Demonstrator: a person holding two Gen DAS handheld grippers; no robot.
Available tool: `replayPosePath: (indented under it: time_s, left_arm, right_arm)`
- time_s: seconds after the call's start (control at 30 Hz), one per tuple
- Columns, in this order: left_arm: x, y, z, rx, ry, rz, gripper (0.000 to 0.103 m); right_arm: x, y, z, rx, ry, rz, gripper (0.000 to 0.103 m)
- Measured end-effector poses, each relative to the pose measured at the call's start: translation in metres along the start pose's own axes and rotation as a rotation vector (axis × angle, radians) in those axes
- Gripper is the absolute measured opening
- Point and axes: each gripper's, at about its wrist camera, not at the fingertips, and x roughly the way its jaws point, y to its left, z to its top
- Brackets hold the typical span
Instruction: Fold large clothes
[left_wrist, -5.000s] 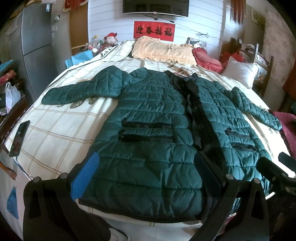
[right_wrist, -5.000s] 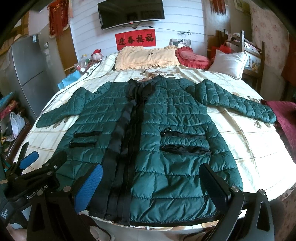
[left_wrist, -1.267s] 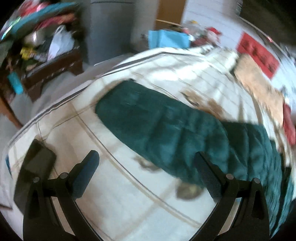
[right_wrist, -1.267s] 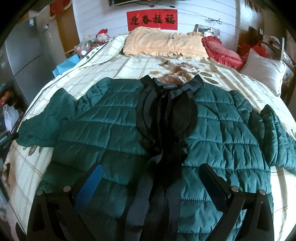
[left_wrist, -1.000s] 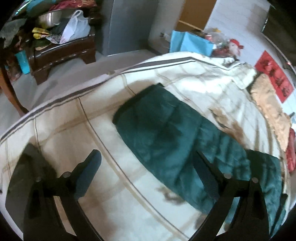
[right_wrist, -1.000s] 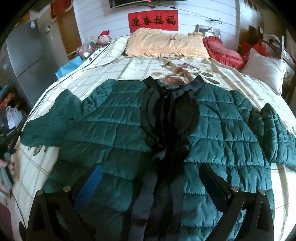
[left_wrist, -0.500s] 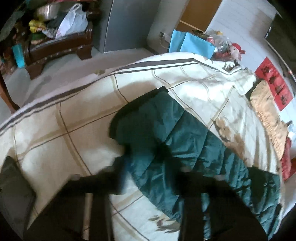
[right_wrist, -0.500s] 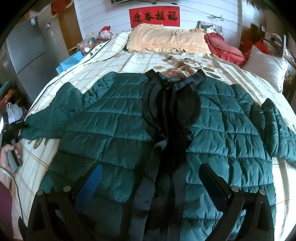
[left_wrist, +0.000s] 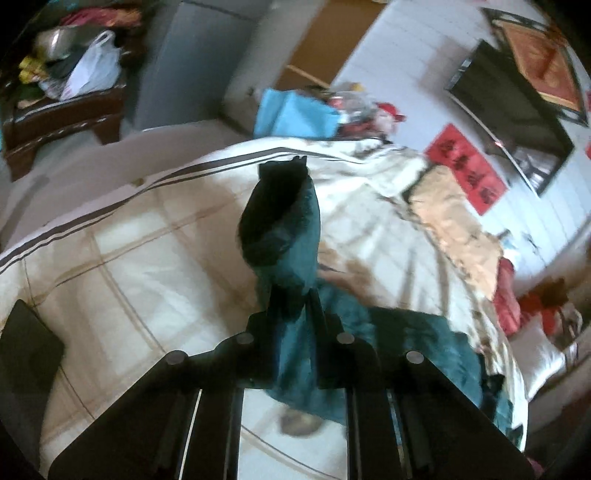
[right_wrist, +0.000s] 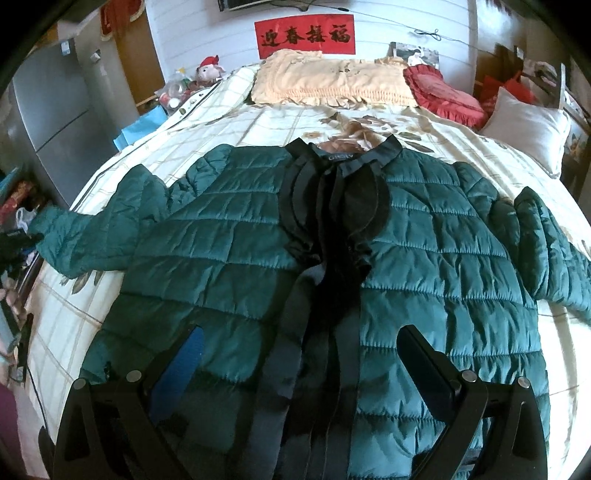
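Note:
A dark green quilted jacket (right_wrist: 229, 236) with a black front placket lies front-up on the bed. My left gripper (left_wrist: 291, 314) is shut on the jacket's left sleeve (left_wrist: 288, 236) and holds its black-lined cuff lifted off the bedspread; it also shows at the left edge of the right wrist view (right_wrist: 14, 240). My right gripper (right_wrist: 299, 354) is open and empty, hovering over the jacket's lower front. The right sleeve (right_wrist: 554, 251) lies at the bed's right side.
The bed has a cream checked bedspread (right_wrist: 258, 118), with a yellow pillow (right_wrist: 332, 81), a red cushion (right_wrist: 439, 92) and a white pillow (right_wrist: 524, 122) at the head. A dark phone (left_wrist: 26, 354) lies near the bed's left edge. A grey cabinet (right_wrist: 51, 110) stands to the left.
My left gripper has closed on the left sleeve near its cuff and lifted it off the bedspread. The right gripper has stayed open over the jacket's front, shifting slightly.

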Motion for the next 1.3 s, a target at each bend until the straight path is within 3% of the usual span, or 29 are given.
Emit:
replayPosePath:
  time_s: [0.13,0.17,0.33,0.57,0.63,0.7,0.73,1.0,1.23,1.3]
  left_arm:
    - [-0.015,-0.032,-0.009,0.051,-0.002,-0.056,0.011]
    - [-0.018,-0.041,-0.012,0.074,-0.002,-0.069,0.006]
    - [-0.02,-0.08,-0.026,0.202,-0.007,-0.071,0.006]
    - [-0.006,-0.047,-0.028,0.103,0.008,-0.02,0.007]
    - [-0.003,-0.027,-0.028,0.049,0.034,-0.009,0.022]
    - [0.001,-0.001,-0.029,-0.036,0.054,-0.012,0.066]
    - [0.001,0.015,-0.03,-0.088,0.043,-0.01,0.07]
    - [0.031,0.105,-0.032,-0.419,0.105,0.014,0.071]
    - [0.048,0.106,-0.016,-0.411,0.056,-0.002,0.071]
    - [0.055,0.103,-0.009,-0.417,0.047,-0.01,0.083]
  right_arm:
    - [-0.006,-0.001,-0.003,-0.002,-0.01,0.003,0.103]
    - [-0.008,-0.003,-0.004,-0.002,-0.013,0.001,0.103]
    - [-0.015,-0.01,-0.009,0.011,-0.021,-0.005,0.103]
    - [-0.02,-0.017,-0.015,0.011,-0.022,-0.008,0.103]
    - [-0.017,-0.018,-0.016,0.015,-0.013,-0.008,0.103]
    - [-0.012,-0.017,-0.015,0.022,-0.001,-0.004,0.103]
    - [-0.01,-0.016,-0.016,0.023,0.002,-0.002,0.103]
    - [0.005,0.002,-0.018,-0.025,0.036,0.009,0.103]
    - [0.011,0.008,-0.017,-0.039,0.053,-0.004,0.103]
    - [0.013,0.008,-0.016,-0.035,0.057,-0.008,0.103]
